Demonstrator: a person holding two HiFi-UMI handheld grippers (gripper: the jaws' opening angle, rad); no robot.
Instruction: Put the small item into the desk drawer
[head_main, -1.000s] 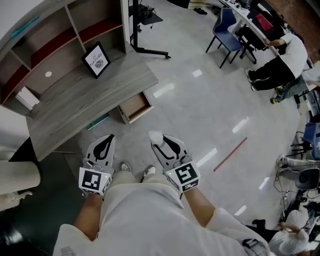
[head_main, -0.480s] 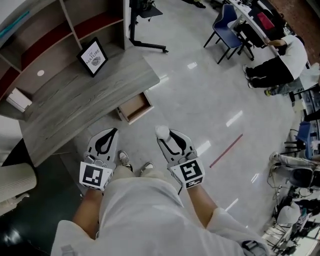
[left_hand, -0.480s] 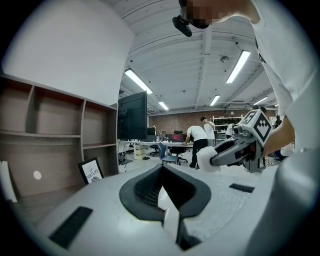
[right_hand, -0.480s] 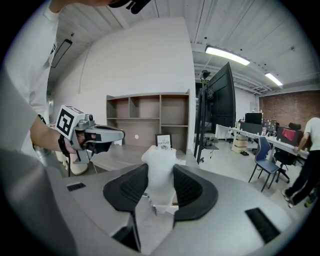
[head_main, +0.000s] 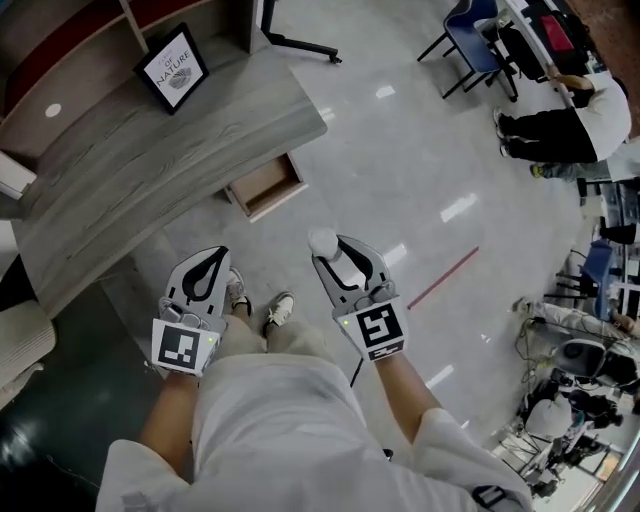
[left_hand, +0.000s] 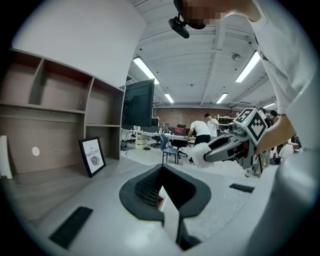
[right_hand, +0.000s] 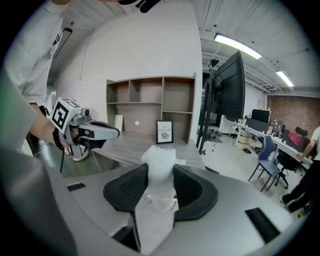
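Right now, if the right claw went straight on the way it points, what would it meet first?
Probably the front edge of the grey desk near the open drawer, with the framed picture farther back. The right claw, shut on the white item, has only open floor before that; depth is unclear.

Bright, even illumination from ceiling strip lamps (left_hand: 145, 70). Specular glare patches mark the polished floor (head_main: 458, 208) between 1 and 3 o'clock. Both gripper views show fisheye distortion, black vignetted corners and soft foregrounds. Shadows are faint.
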